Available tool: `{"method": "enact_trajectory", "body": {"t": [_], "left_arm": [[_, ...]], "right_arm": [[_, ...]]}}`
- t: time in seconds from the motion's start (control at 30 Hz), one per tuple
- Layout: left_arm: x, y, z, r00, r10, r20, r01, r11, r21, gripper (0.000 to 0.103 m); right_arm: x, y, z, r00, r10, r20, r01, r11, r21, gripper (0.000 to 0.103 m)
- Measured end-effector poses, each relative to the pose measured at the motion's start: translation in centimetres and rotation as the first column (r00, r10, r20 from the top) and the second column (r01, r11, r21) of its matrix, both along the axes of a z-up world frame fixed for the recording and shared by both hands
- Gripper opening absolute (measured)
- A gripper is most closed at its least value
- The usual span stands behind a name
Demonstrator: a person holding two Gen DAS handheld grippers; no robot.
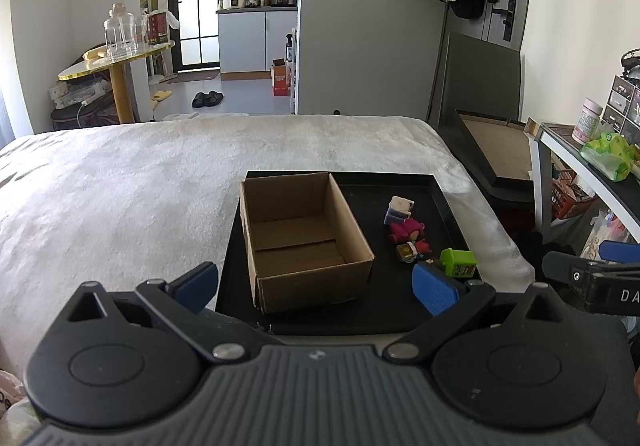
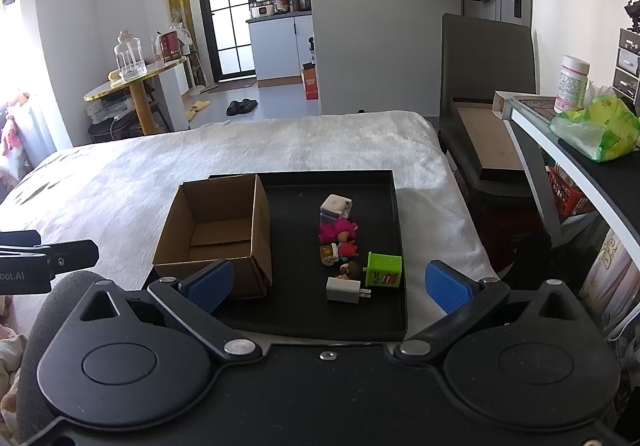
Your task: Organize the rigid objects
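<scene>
The bed (image 1: pixel 160 186), under a pale fleecy cover, filled the middle of both views, and everything I was sorting lay on it. On the cover, right of centre in the left view and dead centre in the right one, sat the black tray (image 2: pixel 394 214). The open cardboard box (image 2: pixel 216 234) stood on the tray's left part, upright, with nothing inside that I could see.

To the right of the box, on the bare tray floor, the small things ran in a loose line from far to near. Farthest was the white and purple block (image 2: pixel 336 208). Touching its near side lay the pink figure (image 2: pixel 338 231). Next came a small yellow and red toy (image 2: pixel 338 251), then a little brown-headed figure (image 2: pixel 349 270). The green cube (image 2: pixel 384 270) stood just right of that figure, close to the tray's right wall. Nearest to me was the white plug adapter (image 2: pixel 346 289), lying with its prongs pointing right.

My left tool (image 1: pixel 316 284) filled the bottom of its view, spread wide and holding nothing, its blue pads (image 1: pixel 434 288) apart on either side of the box's near end. My right tool (image 2: pixel 328 286) was likewise spread and empty, low in its view, with the adapter seen between its pads. Each tool's edge showed at the side of the other's view.
</scene>
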State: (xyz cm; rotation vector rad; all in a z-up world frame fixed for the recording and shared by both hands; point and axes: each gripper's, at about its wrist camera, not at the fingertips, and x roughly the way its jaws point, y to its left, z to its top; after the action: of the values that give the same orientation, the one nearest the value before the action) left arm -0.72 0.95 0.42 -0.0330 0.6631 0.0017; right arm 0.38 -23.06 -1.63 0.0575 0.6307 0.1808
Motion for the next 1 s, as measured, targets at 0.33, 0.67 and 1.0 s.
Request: {"method": "enact_trajectory", "body": {"t": [0.33, 0.67, 1.0], "left_arm": [[0.13, 0.06, 0.09, 1.0, -0.003, -0.004, 0.003, 1.0, -0.002, 0.103], [0.18, -0.04, -0.26, 1.0, -0.004, -0.018, 0.003, 1.0, -0.008, 0.103], [0.29, 0.01, -0.27, 1.0, -0.005, -0.013, 0.005, 1.0, -0.01, 0.103]], "right_arm": [[0.02, 0.01, -0.02, 1.0, 0.0, -0.001, 0.0, 1.0, 0.002, 0.103], [-0.02, -0.01, -0.2, 1.0, 0.001, 0.002, -0.001, 1.0, 0.003, 0.103], [-0.17, -0.51, -0.08, 1.0, -0.013, 0.009, 0.012, 1.0, 0.012, 0.103]]}}
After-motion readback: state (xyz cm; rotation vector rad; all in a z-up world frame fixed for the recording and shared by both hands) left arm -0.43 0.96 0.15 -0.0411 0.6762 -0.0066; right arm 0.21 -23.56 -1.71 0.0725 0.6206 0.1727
